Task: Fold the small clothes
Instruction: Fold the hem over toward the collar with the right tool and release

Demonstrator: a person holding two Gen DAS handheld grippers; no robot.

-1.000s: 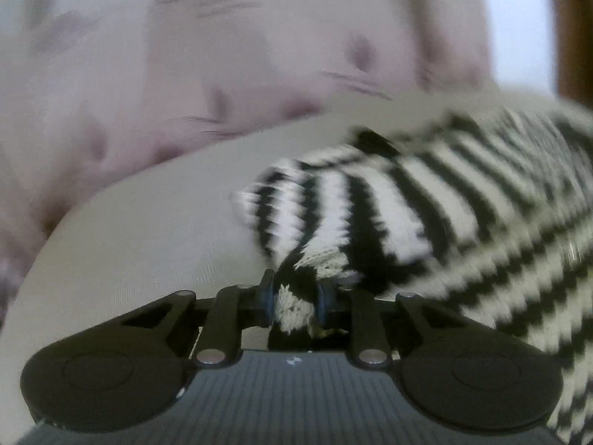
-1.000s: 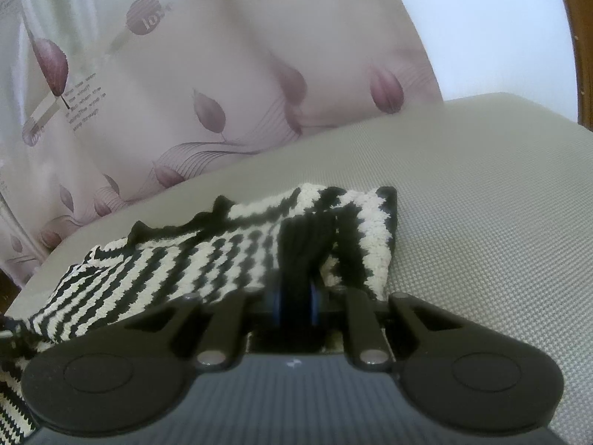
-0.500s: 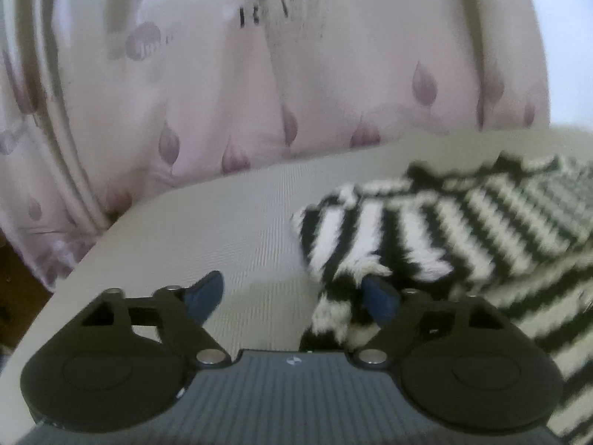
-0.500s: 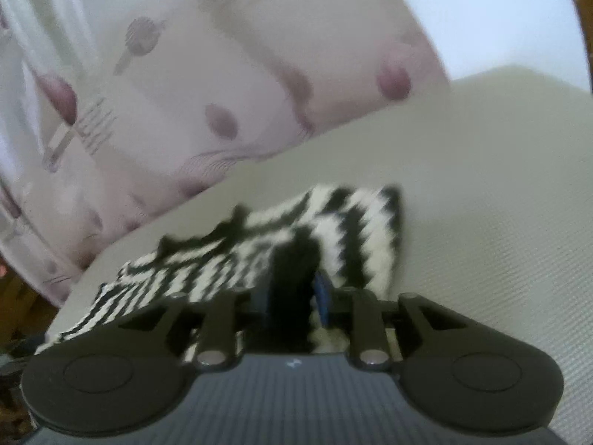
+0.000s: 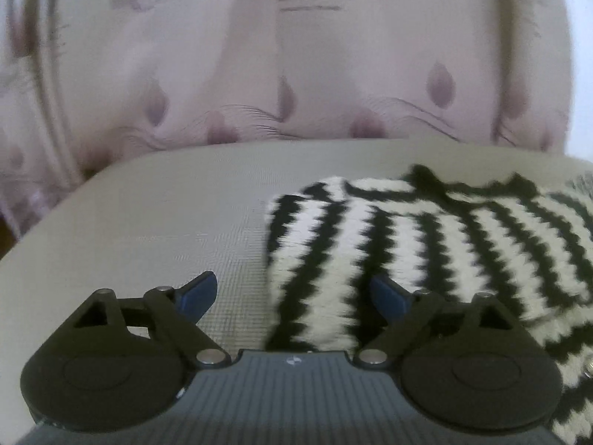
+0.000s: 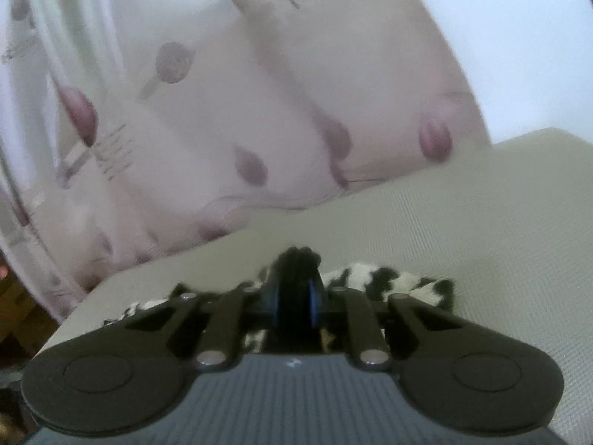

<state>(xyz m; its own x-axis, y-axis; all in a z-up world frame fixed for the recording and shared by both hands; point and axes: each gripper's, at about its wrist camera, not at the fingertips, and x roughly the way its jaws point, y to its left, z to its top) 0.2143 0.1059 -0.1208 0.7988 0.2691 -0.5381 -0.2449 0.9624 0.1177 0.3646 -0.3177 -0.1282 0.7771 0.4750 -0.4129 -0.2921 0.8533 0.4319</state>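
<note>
- Two grippers are at work here, and you are in the middle of a fold on one small striped sweater (image 5: 437, 244), which lies on the grey cushion (image 5: 166, 222) in front of the pink curtain (image 5: 296, 74).
- Your left gripper (image 5: 292, 293) has its blue fingers (image 5: 198, 291) spread wide apart. They hold nothing. The near edge of the sweater lies between them, flat on the cushion.
- Your right gripper (image 6: 294, 298) has its fingers pressed together on a black bit of the sweater's edge. That bit sticks up between the pads, and the rest of the sweater (image 6: 389, 282) lies low on the cushion (image 6: 481, 241) behind it.
- I think the left side is put down and the right side is not let go yet.
- Next, you likely need to lay the right side flat, lined up with the left side, then spread those fingers too.
- Go gently, because the wool is soft and can bunch up or slide.
- After that, I think you need to pick a new edge for the next fold.
- On writing: the curtain has some dark letters near the top in the left view. I can read a big "R", maybe "RE". The small lines under it are too blurry to read.
- The right view shows small marks on the curtain (image 6: 259, 111) too, but they are too blurry to read.
</note>
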